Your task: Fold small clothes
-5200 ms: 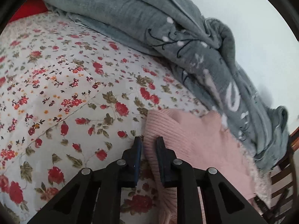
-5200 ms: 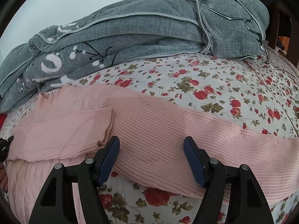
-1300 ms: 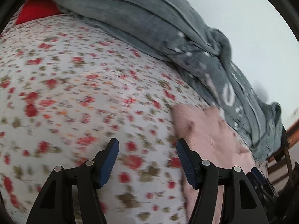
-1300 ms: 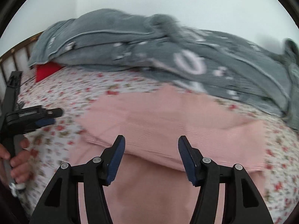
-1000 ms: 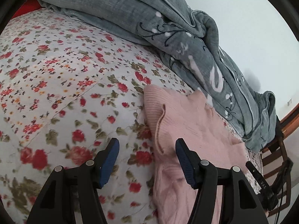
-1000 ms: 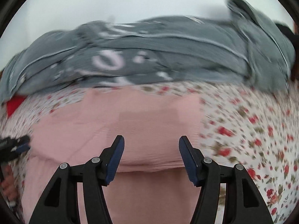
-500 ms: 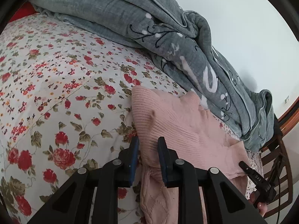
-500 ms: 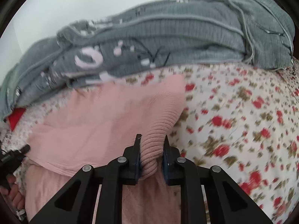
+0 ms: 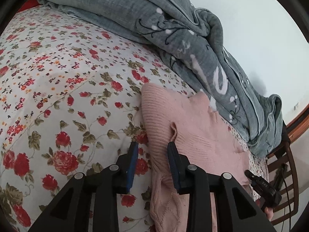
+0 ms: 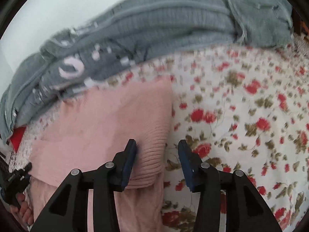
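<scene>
— Where do the claws stand against the pink sweater?

— The left claw (image 9: 152, 154) has its jaws parted a little, having just eased apart; the sweater's (image 9: 185, 131) ribbed edge lies between them, but the pads are not pressing it; one finger (image 9: 132, 162) sits over the floral bedsheet (image 9: 63, 89), the other over the knit, beside a small raised pucker.

— And the right?

— The right claw (image 10: 157, 154) has also just been spreading; its jaws stand apart, with the sweater's (image 10: 108, 123) folded ribbed corner between them, close against one finger (image 10: 128, 160); the other finger is clear of the knit, over the bedsheet (image 10: 241, 116); that view is blurred.

— How does the sweater lie?

— Folded on the bed, a doubled upper layer over a lower one; the grey blanket (image 9: 173, 31) is heaped just behind it, touching its far edge; floral sheet lies open to either side of it.

— Anything else near it?

— In the left view, the other claw's black tip and a bit of hand show at the sweater's far end, with a wooden bed frame (image 9: 289, 166) beyond; a red patch (image 10: 18, 135) peeks out beside the sweater under the blanket's end.
</scene>
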A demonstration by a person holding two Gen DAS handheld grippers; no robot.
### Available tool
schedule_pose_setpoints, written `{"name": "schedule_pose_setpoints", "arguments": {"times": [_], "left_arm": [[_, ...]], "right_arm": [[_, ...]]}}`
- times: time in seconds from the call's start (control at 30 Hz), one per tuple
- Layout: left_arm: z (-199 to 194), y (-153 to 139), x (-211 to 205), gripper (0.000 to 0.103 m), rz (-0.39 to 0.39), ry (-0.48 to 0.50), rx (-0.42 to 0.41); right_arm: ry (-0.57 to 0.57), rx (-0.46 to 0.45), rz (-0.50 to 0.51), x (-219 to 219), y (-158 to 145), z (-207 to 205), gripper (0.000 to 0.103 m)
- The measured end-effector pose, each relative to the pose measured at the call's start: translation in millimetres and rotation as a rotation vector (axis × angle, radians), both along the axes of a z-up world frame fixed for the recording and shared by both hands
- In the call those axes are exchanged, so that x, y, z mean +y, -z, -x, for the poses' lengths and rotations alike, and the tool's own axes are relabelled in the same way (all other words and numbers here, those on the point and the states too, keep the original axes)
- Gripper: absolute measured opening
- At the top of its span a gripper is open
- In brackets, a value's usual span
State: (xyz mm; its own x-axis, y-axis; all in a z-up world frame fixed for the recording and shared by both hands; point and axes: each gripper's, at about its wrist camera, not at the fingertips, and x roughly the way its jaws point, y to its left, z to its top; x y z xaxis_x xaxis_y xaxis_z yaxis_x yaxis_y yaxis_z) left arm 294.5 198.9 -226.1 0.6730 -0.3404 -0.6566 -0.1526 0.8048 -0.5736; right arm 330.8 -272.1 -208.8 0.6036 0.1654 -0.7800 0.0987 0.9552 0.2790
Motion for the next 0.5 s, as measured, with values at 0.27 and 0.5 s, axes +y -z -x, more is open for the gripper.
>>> {"name": "schedule_pose_setpoints", "arguments": {"times": [0.27,0.5], "left_arm": [[4.6,-16.9,-7.8,0.035,-0.001,0.041,-0.094],[-11.8,-20.9,-30.4,0.063,-0.118,0.072,-0.136]], "right_arm": [[-0.014,-0.041,0.038,-4.8,-2.7,5.6,0.028],[-0.017,-0.052,-0.038,-13.6,1.1,5.4,0.029]]}}
